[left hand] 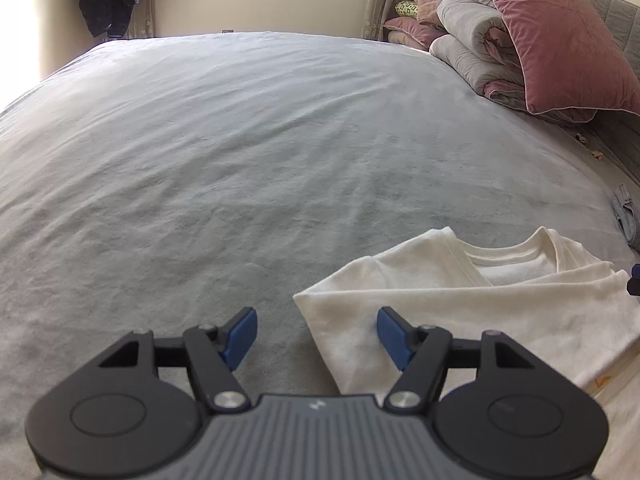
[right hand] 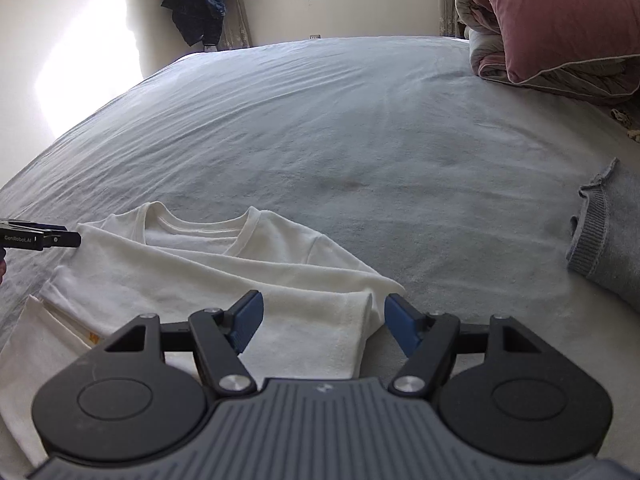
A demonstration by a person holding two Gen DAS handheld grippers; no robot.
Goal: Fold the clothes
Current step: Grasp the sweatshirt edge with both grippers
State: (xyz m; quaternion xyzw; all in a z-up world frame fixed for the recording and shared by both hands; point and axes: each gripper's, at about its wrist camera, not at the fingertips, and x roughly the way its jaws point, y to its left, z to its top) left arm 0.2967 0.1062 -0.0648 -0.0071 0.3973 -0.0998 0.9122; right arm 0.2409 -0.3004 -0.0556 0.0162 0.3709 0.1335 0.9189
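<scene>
Left tongs: (left hand: 316, 336) nearest the lens in the left wrist view, standing wide, nothing between the blue pads; they hang just above the left edge of the white T-shirt (left hand: 460, 300).
Right tongs: (right hand: 324, 324) likewise wide and empty, poised over the folded-in sleeve (right hand: 320, 336) at the shirt's right edge.
Shirt, place: on the near part of the bed (left hand: 220, 140), collar (right hand: 200, 224) pointing away from the cameras, both sides already turned in toward the middle — part-folded, by my reading.
Shirt, handling: looks like soft knit cotton, light and limp; it will sag and slide on the sheet rather than hold a crease.
Hold: judged best at the two near corners of the hem edge, pinching all layers together, then carrying them up toward the collar.
Left view only: rolled grey quilt (left hand: 472, 48) and pink pillow (left hand: 560, 36) at the bed's far right, shown in full.
Right view only: grey knit garment (right hand: 600, 236) lying well apart to the shirt's right — likely next in line; also the left tool's tip at the frame's left edge, and a yellow mark on white cloth under the shirt's near left corner, too small to identify.
</scene>
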